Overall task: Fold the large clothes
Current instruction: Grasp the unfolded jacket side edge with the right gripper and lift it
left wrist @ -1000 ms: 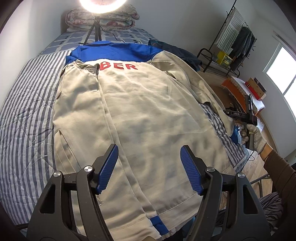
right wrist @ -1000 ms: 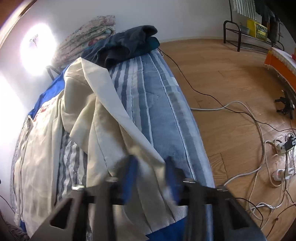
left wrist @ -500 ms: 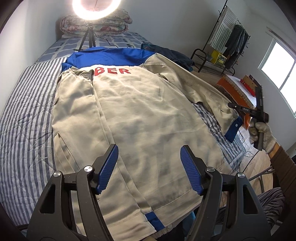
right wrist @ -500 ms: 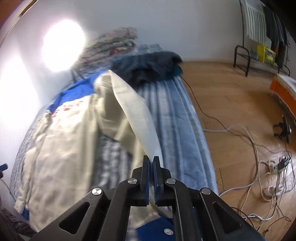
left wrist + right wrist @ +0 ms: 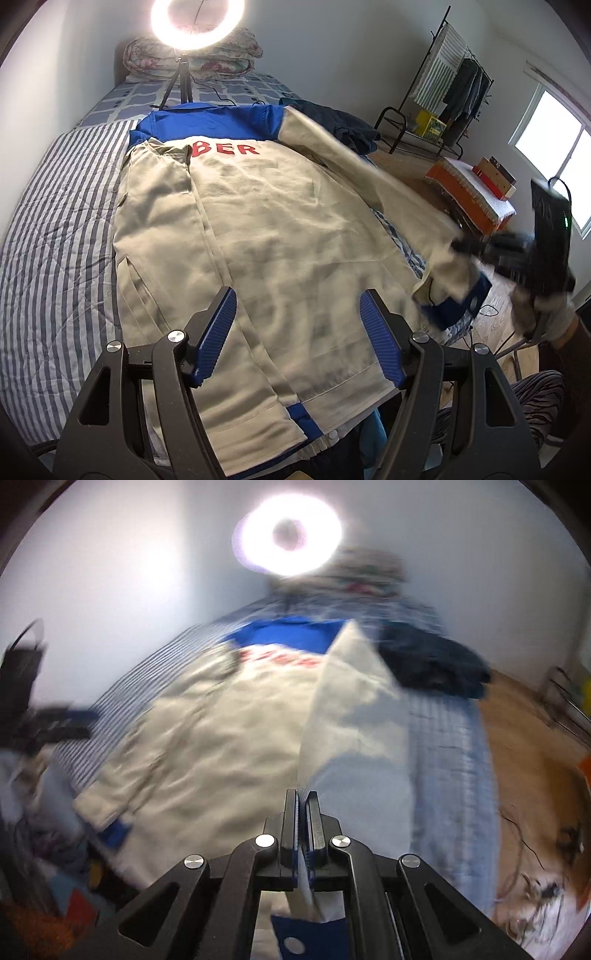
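Note:
A large beige jacket (image 5: 266, 236) with a blue yoke and red letters lies back-up on the striped bed (image 5: 48, 229). My left gripper (image 5: 299, 332) is open and empty, hovering above the jacket's lower hem. My right gripper (image 5: 303, 812) is shut on the jacket's right sleeve (image 5: 351, 716) near its blue cuff (image 5: 314, 938) and holds it lifted off the bed. In the left wrist view the right gripper (image 5: 461, 245) is at the right, with the sleeve (image 5: 369, 177) stretched up to it and the cuff (image 5: 458, 302) hanging below.
A ring light (image 5: 201, 24) on a tripod and folded quilts (image 5: 192, 62) stand at the bed's head. A dark blue garment (image 5: 340, 125) lies right of the jacket. A clothes rack (image 5: 450, 92), an orange box (image 5: 469, 195) and floor cables (image 5: 535, 849) are at the right.
My right gripper has lifted the sleeve higher and swung it left, toward the jacket's body. The left gripper stays open over the hem, its view tilted slightly up.

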`<state>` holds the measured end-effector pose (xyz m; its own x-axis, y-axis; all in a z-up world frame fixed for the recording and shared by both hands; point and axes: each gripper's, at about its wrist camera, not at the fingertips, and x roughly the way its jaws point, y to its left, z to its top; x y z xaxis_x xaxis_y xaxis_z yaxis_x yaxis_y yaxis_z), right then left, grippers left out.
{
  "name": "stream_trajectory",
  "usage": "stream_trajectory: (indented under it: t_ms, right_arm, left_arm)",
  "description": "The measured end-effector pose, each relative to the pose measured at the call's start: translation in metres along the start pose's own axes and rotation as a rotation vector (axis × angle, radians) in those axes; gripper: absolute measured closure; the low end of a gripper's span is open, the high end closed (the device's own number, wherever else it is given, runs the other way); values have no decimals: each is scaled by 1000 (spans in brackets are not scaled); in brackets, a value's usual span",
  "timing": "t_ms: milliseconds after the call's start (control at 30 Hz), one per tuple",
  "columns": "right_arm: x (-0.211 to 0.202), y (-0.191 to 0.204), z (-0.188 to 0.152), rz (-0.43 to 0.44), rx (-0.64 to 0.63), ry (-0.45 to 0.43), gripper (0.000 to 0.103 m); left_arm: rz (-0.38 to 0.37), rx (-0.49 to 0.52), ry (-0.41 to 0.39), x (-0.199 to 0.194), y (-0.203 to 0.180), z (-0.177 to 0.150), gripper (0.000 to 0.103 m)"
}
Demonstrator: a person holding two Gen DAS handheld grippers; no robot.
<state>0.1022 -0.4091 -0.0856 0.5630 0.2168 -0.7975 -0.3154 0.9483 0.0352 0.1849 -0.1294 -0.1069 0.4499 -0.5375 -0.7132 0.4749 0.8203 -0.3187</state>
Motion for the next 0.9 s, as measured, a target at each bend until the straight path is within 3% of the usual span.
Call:
stream_trajectory:
  t_ms: [100, 233, 300, 367, 467, 567, 700, 800, 900]
  right_arm:
    - [32, 39, -9, 39, -87, 58, 103]
    - [69, 55, -19, 78, -68, 103, 102]
    - [68, 55, -20, 88, -46, 108, 95]
    - [52, 44, -20, 98, 4, 78, 80]
    - [17, 18, -25, 112, 85, 25, 74]
    - [-4, -19, -44, 114, 190, 28, 68]
    - [-14, -58, -77, 141, 334, 42, 46]
    - [-10, -75, -93, 159, 406, 45, 45]
    - [11, -72, -95, 169, 382, 96, 45]
  left_arm:
    - [-5, -27, 6, 1, 4, -3, 31]
    - [-10, -67, 24, 5, 11, -8, 32]
    - [-10, -74, 29, 6, 11, -11, 31]
    - [-9, -71, 34, 7, 10, -14, 31]
    - [-39, -79, 61, 13, 6, -20, 31]
    - [-111, -109, 112, 28, -4, -27, 31]
    - [-200, -145, 185, 51, -23, -32, 31]
    - [-252, -169, 235, 69, -41, -30, 31]
    - [-278, -184, 274, 84, -56, -25, 31]
